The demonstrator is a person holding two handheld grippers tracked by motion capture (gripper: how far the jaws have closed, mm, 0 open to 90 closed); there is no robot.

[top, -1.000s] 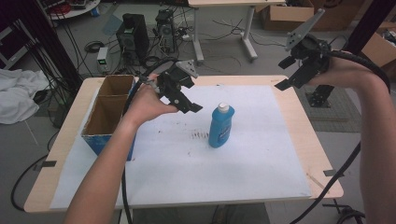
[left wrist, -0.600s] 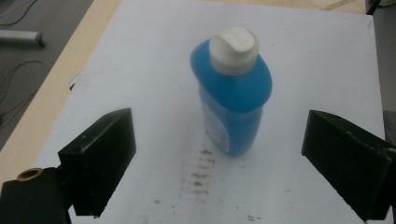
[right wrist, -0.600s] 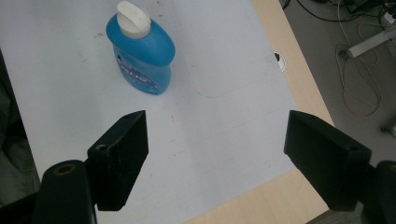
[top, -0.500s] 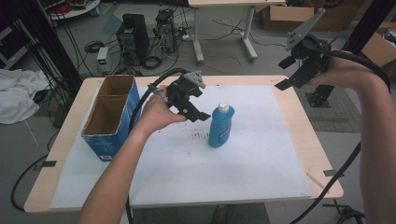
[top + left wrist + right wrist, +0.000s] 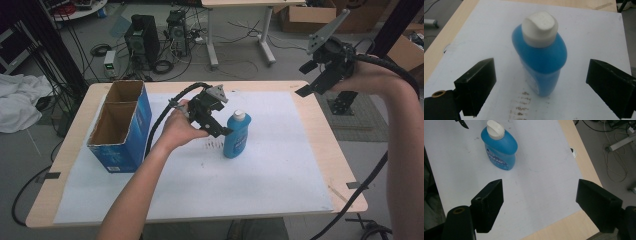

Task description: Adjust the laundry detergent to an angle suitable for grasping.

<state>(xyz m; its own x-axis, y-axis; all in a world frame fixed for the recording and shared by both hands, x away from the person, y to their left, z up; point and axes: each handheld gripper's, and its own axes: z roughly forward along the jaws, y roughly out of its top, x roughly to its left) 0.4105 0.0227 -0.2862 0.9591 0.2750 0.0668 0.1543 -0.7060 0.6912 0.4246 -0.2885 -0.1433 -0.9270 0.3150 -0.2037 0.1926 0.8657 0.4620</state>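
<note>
White sheet [image 5: 584, 30]: stain [image 5: 524, 105] beside upright blue bottle [image 5: 541, 57].

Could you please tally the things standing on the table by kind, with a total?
Blue plastic bottle with white cap: 1
Blue open-topped cardboard box with two compartments: 1
Total: 2
Both stand on the white sheet covering the wooden table.

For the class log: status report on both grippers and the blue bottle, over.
Left gripper open, jaws either side of the upright blue bottle, not touching. Right gripper open, empty, held off the table's far right. Nothing in the way.
</note>
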